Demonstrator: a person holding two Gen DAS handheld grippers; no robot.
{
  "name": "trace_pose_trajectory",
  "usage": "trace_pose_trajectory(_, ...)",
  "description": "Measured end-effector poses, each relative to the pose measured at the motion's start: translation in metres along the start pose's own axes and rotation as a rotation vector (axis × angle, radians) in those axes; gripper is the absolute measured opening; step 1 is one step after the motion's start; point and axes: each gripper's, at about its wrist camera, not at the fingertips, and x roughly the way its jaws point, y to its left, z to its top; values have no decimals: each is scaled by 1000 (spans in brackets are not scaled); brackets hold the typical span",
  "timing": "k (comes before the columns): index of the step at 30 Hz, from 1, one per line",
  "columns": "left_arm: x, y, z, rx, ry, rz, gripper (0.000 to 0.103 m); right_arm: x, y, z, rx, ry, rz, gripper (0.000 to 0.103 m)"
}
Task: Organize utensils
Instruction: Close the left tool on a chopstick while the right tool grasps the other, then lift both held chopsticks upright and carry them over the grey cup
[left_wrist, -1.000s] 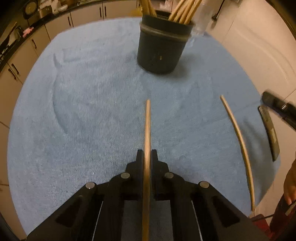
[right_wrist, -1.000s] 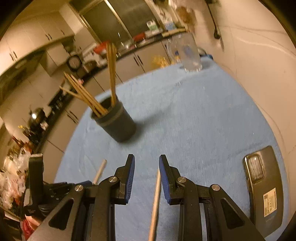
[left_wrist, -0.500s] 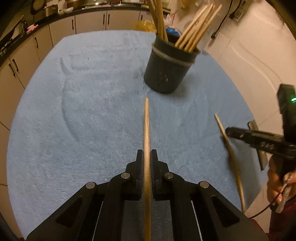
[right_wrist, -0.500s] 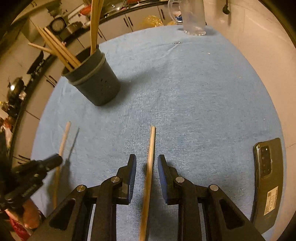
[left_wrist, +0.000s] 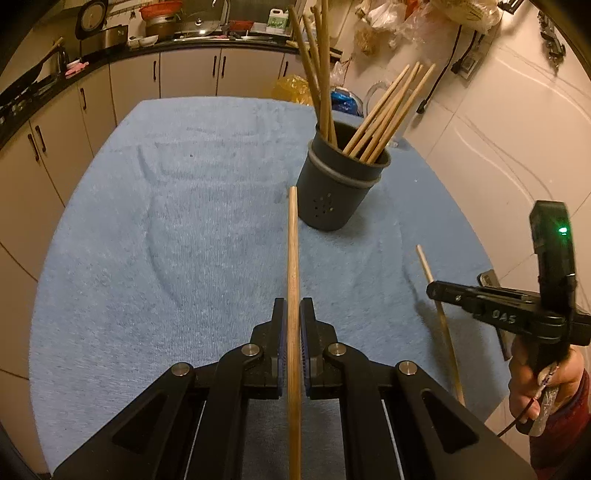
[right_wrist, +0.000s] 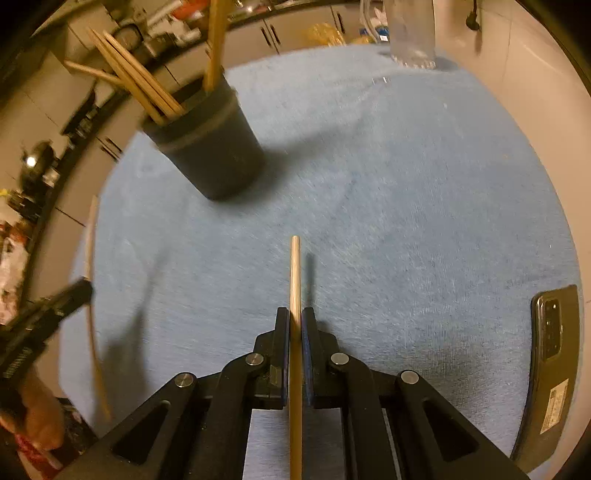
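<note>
— Why a chopstick in each gripper, and both held so far back along the stick?

— I want the long free end leading. My left gripper (left_wrist: 291, 325) is clenched on one chopstick (left_wrist: 293, 258), whose tip reaches almost to the foot of the dark holder (left_wrist: 338, 192). My right gripper (right_wrist: 294, 332) is clamped on the other chopstick (right_wrist: 295, 277), which pokes out ahead over the blue towel (right_wrist: 406, 221). With the shaft sticking out in front, I judge I can tip each one up and drop it in tip first.

— Where does the holder stand?

— On the towel covering the worktop, ahead of both grippers — nearer the left one, well apart from the right one's stick. It already carries a fan of chopsticks (left_wrist: 384, 114) leaning outward in two bunches.

— Does that fan get in the way?

— I think so. They splay across the mouth, so the clear gap is narrow, and a new stick could knock against them or catch the rim. My two grippers also sit near each other, so going one at a time seems wiser.

— Anything else nearby?

— A phone (right_wrist: 550, 354) lies at the towel's right edge, beside my right gripper, and a clear glass jug (right_wrist: 410, 33) stands at the far end. Neither is on the path to the holder.
</note>
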Motion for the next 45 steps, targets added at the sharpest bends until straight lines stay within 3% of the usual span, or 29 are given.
trace_pose_trajectory(4,-8,-4,4,-3,-42,-1,6,-30,7,3,-18,-99,36,7)
trace_pose_trajectory(13,-38,-14,13,-11,-160,-7,6,-107,27,-1,-86,-411,81,7)
trace_pose_trajectory(17,-47,-18,17,-15,-193,0,6,-124,33,0,-87,-484,107,7)
trace_pose_trajectory(33,-77,-32,45,5,-284,11,6,-170,36,2,-68,-625,154,7)
trace_pose_trajectory(45,-94,-40,66,24,-334,-4,6,-181,41,12,-68,-653,161,7)
